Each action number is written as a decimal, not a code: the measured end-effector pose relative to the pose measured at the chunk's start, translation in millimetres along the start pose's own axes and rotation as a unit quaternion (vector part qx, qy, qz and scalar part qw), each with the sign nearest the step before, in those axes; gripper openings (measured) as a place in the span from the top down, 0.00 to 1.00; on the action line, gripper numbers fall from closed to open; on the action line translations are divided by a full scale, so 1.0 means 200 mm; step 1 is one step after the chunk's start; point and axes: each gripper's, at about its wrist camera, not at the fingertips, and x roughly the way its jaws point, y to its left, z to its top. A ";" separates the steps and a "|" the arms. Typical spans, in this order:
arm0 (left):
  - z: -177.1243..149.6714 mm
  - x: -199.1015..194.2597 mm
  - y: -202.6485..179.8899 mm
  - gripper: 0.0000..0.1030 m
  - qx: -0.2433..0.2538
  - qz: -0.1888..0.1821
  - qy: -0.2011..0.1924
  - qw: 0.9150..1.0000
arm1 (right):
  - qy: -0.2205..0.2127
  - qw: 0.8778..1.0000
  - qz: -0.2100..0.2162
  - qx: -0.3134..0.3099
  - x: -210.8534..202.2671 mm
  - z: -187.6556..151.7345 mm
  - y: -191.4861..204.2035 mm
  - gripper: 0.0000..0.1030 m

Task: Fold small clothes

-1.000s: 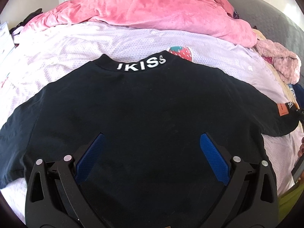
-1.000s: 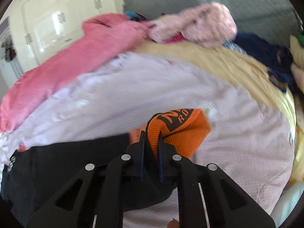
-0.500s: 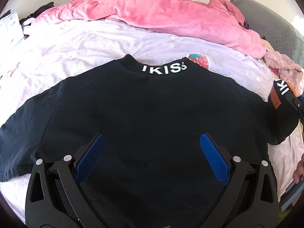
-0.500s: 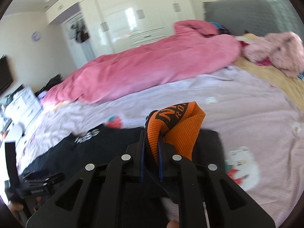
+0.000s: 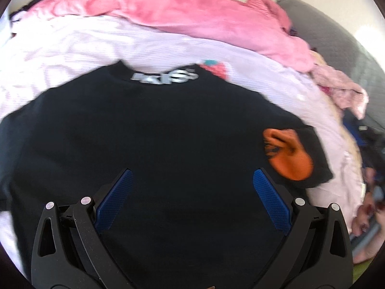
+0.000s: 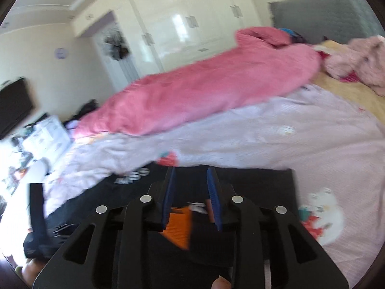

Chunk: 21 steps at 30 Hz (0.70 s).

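Jaws apart over black knit shirt

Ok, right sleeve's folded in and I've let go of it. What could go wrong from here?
1. The orange cuff lies crumpled on the black sweatshirt; the sleeve juts past the body's edge, so the fold may come out uneven.
2. The right gripper is only part open just above the cuff; pulling back could snag it.
3. The lilac bedspread beneath is wrinkled and soft; the next fold may bunch.
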 end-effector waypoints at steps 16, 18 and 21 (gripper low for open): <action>0.09 0.33 -0.41 0.34 -0.023 -0.152 0.063 0.986 | 0.074 0.992 -0.088 0.045 0.08 -0.05 -0.32 0.60; 0.08 0.38 -0.41 0.42 -0.037 -0.152 0.067 0.985 | 0.072 0.992 -0.087 0.049 0.07 -0.05 -0.33 0.57; 0.10 0.40 -0.40 0.70 -0.044 -0.142 0.058 0.987 | 0.069 0.992 -0.089 0.053 0.06 -0.04 -0.34 0.57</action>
